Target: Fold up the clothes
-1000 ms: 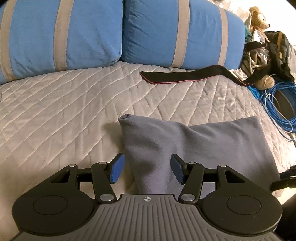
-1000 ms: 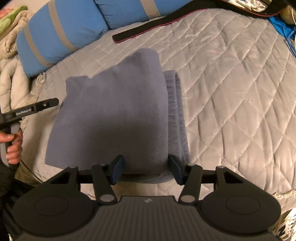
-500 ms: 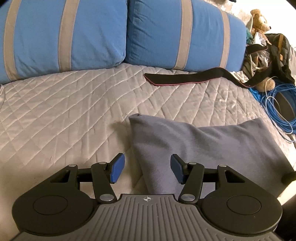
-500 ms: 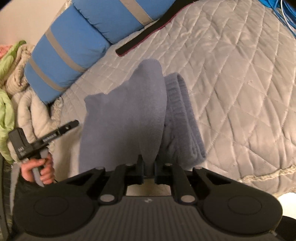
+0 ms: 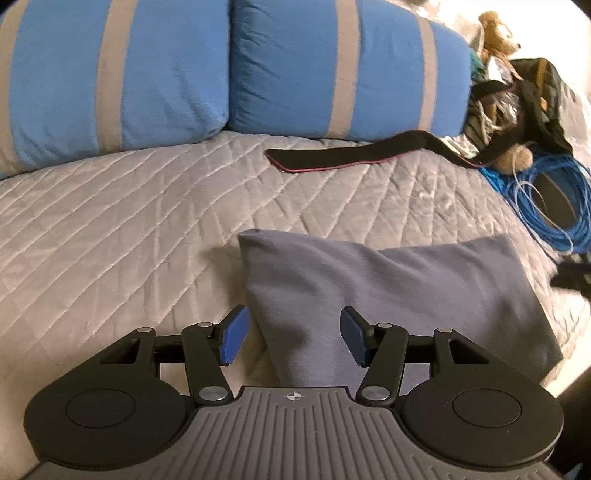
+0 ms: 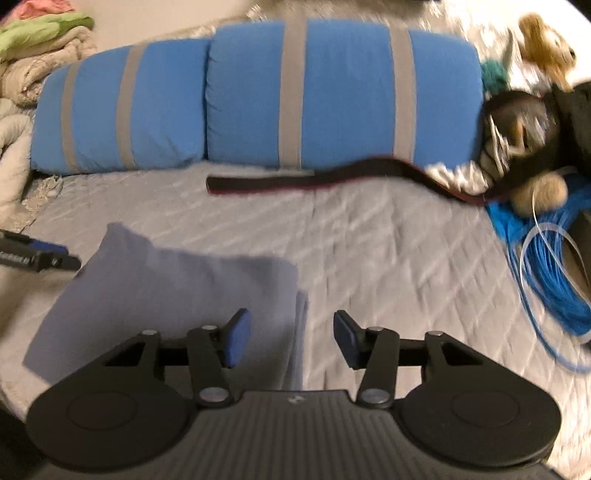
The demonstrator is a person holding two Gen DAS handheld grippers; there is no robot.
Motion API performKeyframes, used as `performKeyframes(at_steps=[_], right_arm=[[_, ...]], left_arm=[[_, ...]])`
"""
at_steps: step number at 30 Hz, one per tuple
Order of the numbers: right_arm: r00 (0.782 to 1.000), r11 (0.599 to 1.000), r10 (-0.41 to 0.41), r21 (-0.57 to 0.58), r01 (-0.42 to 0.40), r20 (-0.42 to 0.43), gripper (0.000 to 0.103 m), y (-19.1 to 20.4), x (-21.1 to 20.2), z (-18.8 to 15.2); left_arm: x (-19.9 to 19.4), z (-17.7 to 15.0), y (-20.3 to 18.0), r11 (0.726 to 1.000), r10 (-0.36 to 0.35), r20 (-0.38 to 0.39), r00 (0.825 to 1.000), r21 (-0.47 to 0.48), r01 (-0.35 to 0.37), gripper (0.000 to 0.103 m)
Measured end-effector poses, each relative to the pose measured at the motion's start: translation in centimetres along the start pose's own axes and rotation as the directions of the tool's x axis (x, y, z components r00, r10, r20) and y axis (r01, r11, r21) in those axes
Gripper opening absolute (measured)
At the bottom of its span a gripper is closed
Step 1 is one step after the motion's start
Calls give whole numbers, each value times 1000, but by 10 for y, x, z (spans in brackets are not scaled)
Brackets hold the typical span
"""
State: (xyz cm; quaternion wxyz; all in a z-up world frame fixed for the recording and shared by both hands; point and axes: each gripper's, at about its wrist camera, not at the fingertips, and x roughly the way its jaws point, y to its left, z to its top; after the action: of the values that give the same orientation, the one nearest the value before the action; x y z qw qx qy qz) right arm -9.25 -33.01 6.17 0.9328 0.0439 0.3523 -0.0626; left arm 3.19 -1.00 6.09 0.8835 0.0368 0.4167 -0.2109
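We found almost no legible writing: the white lettering on the black bar of the left gripper, seen at the left edge of the right wrist view, was too blurred to read, and each gripper body bore only a small printed mark.

The surface was a bed [image 5: 147, 229] under a grey diamond-quilted cover. Two blue pillows with grey stripes [image 5: 332, 70] lay along its far side, a black strap with a red edge [image 5: 343, 157] before them. At the far right were a coil of blue cable [image 5: 554, 199], a black bag [image 5: 543, 99] and a plush bear [image 5: 498, 26]. Bundled bedding [image 6: 22, 77] sat at the far left.

The folded grey-blue garment [image 5: 406, 288] lay flat on the near part of the bed.

The left gripper [image 5: 291, 334] had its jaws about half open, framing the garment's near corner without pressing it. The right gripper [image 6: 291, 338] had its jaws opening, about half apart, over the garment's right edge, gripping nothing.
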Motion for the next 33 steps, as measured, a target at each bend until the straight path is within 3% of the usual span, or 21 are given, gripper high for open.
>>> performKeyframes(at_steps=[1, 3, 4, 5, 11, 12, 14, 16, 20, 24, 27, 33], right_arm=[[1000, 1000, 5, 10, -5, 7, 41, -1, 8, 4], [1000, 999, 26, 38, -27, 14, 29, -3, 25, 11], [999, 998, 43, 51, -43, 7, 15, -5, 34, 14], [998, 996, 58, 65, -58, -3, 9, -7, 42, 16], [998, 997, 45, 68, -42, -36, 8, -14, 80, 17], [998, 997, 44, 68, -41, -38, 11, -16, 81, 15], [999, 997, 32, 65, -30, -27, 33, -19, 78, 14], [1000, 998, 22, 65, -22, 0, 36, -24, 70, 12], [996, 999, -20, 34, 17, 89, 35, -30, 55, 7], [982, 993, 103, -68, -93, 158, 23, -21, 44, 1], [977, 978, 166, -154, -144, 136, 23, -8, 47, -6], [992, 982, 119, -151, -112, 41, 28, -3, 74, -13]], left_arm=[[1, -1, -2, 1000, -1, -3, 1000, 11, 1, 53], [4, -2, -4, 1000, 7, -8, 1000, 28, -7, 53], [5, -3, -5, 999, 9, -11, 1000, 31, -9, 53], [6, -3, -5, 999, 8, -14, 1000, 33, -8, 53], [9, -1, -5, 999, 32, 0, 999, 35, -32, 53], [9, 0, -5, 999, 36, 6, 999, 32, -36, 53], [10, 3, -6, 999, 39, 19, 999, 30, -40, 53], [11, 6, -9, 999, 38, 34, 999, 33, -39, 53], [15, 14, -15, 998, 33, 77, 997, 46, -37, 53], [26, 18, -21, 997, 39, 95, 995, 67, -46, 53], [40, 20, -25, 991, 88, 108, 990, 94, -99, 52], [70, 19, -21, 976, 139, 101, 985, 157, -154, 50]])
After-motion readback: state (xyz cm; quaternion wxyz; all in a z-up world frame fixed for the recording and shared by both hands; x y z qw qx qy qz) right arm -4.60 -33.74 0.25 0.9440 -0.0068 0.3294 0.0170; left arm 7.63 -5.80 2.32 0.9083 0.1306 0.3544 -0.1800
